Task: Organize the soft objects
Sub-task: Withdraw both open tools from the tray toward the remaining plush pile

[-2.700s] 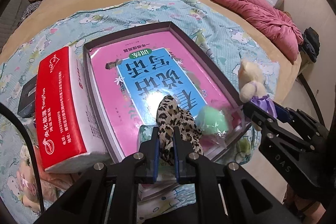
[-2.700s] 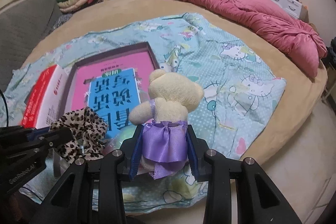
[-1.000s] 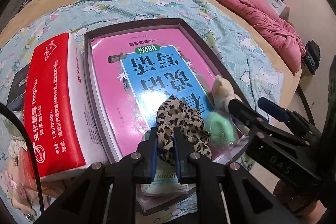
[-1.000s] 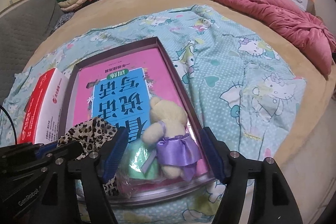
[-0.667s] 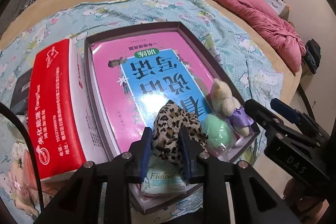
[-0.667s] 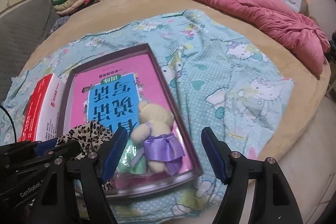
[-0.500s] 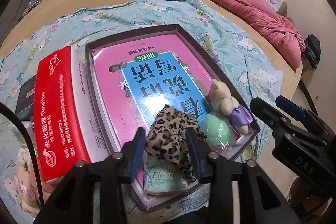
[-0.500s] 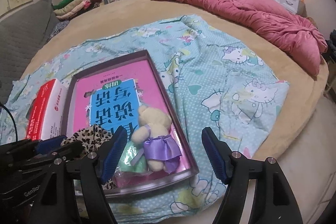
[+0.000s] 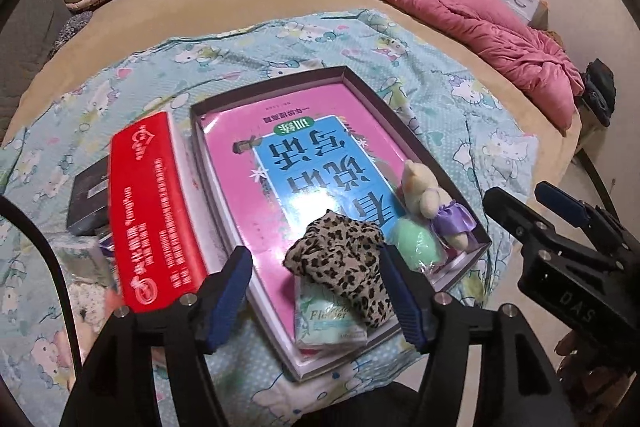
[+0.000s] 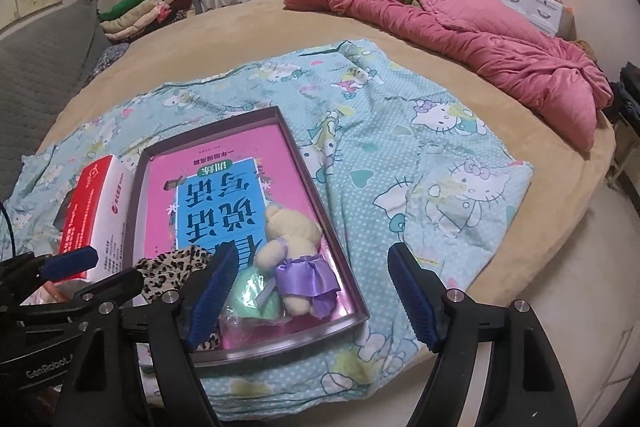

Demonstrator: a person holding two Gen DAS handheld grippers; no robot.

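Observation:
A dark shallow tray (image 9: 264, 83) (image 10: 208, 130) holds a pink and blue book (image 9: 304, 155) (image 10: 216, 195). At its near end lie a leopard-print cloth (image 9: 340, 255) (image 10: 172, 267), a green soft ball (image 9: 416, 243) (image 10: 252, 295) and a cream teddy bear in a purple dress (image 9: 424, 187) (image 10: 292, 235). My left gripper (image 9: 315, 253) (image 10: 112, 267) hovers above the cloth, jaws opening, pads off it. My right gripper (image 10: 313, 249) (image 9: 518, 191) hangs above the bear, jaws opening, nothing gripped.
A tissue pack (image 9: 328, 319) lies under the cloth. A red and white box (image 9: 152, 203) (image 10: 96, 203) stands left of the tray, with a dark flat case (image 9: 88, 203) behind it. A pink quilt (image 10: 460, 11) and folded clothes (image 10: 140, 7) lie farther back on the bed.
My right gripper set the bear in the tray and let go. My left jaws, shut on the leopard cloth, spread and released it. Both grippers lifted away.

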